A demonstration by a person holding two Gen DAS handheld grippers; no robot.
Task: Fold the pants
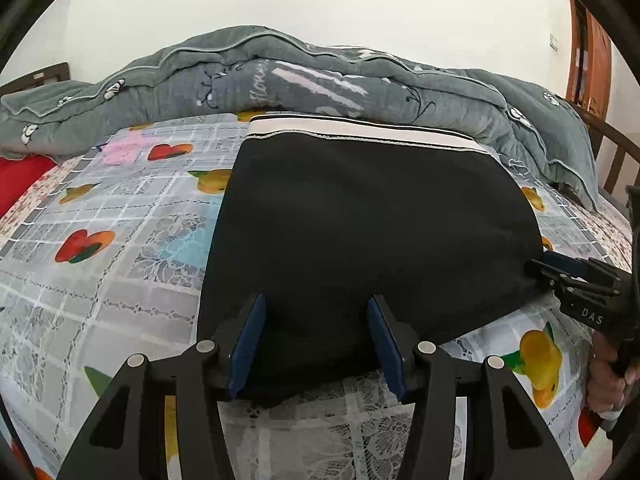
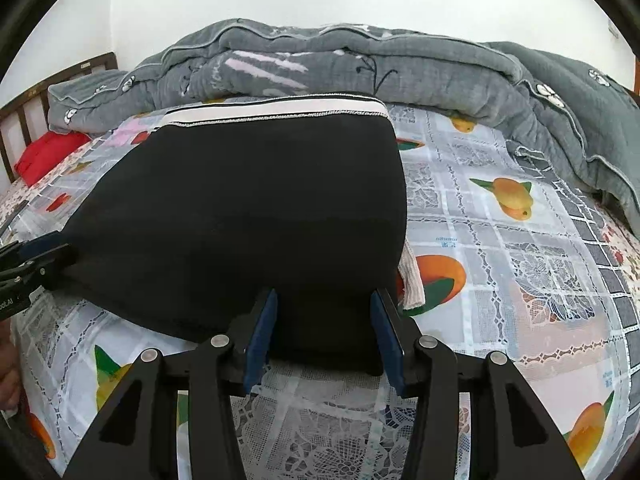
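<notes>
Black pants [image 1: 360, 240] lie flat on the bed, folded into a compact block, white-striped waistband [image 1: 360, 130] at the far edge next to the quilt. Fabric looks smooth, no big wrinkles visible. In the right wrist view a pale pink-white piece of cloth [image 2: 412, 280] sticks out from under the pants' right edge; can't tell what it is.

Left gripper [image 1: 316, 344]: jaws apart, blue pads [image 1: 250, 344] straddling the near-left hem of the pants. Fingers sit low at the fabric edge, with black fabric between them, not pinched. Right gripper [image 2: 324, 340]: same deal, jaws apart, spanning the near-right corner of the pants, nothing clamped.

Each gripper shows up in the other's camera: the right one at the pants' right edge [image 1: 560, 276], the left one at the left edge [image 2: 36, 264]. From those side views the tips are at the pants' edge; contact can't be confirmed. Part of the person's right hand [image 1: 608, 380] is visible on the handle.

Under the pants: bedsheet [image 1: 120, 240] with a grey grid and fruit print. Behind the waistband: bunched grey quilt [image 1: 280, 76] along the far side. Red pillow [image 2: 48, 156] at far left, dark wooden bed frame [image 2: 24, 116] behind it, white wall [image 1: 320, 0] beyond.
</notes>
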